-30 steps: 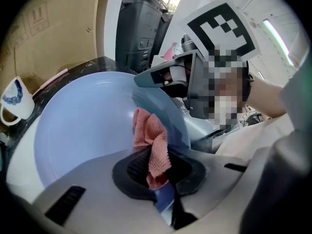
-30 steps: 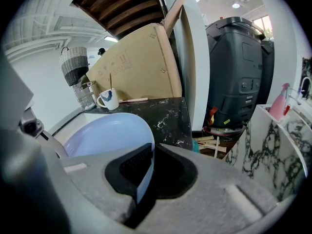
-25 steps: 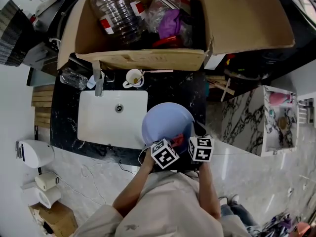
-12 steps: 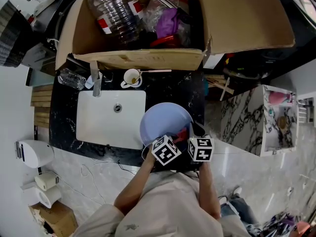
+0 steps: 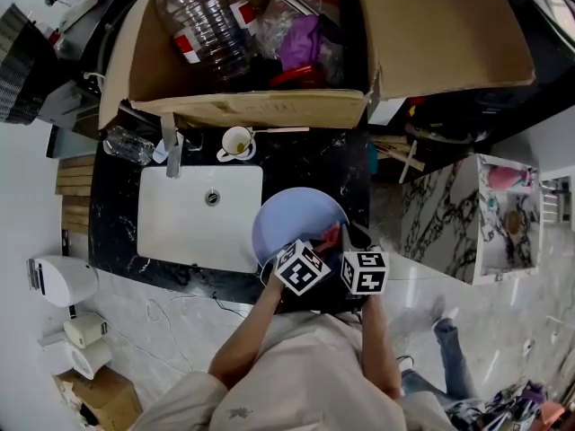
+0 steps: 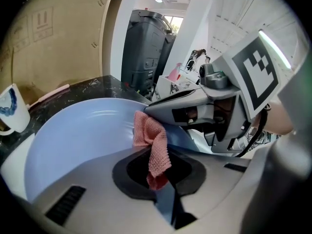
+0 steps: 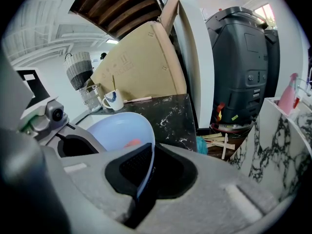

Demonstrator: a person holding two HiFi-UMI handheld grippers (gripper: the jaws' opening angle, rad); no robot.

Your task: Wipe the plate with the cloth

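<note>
The cloth [image 6: 153, 147] is clenched in the left gripper [image 6: 158, 182], its long axis running from the jaws forward onto the plate [image 6: 73, 135] (a pink knitted strip, its far end bunched against the pale blue face). The plate is grasped at its near rim by the right gripper [image 7: 146, 179], edge-on between those jaws and tilted, its hollow face turned toward the left gripper. A mug [image 6: 12, 108] is seen beyond the plate, to the left gripper's left.

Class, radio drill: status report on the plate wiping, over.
Left gripper shut on cloth, cloth at the plate's rim. Right gripper shut on plate rim. Nothing in the way.
</note>
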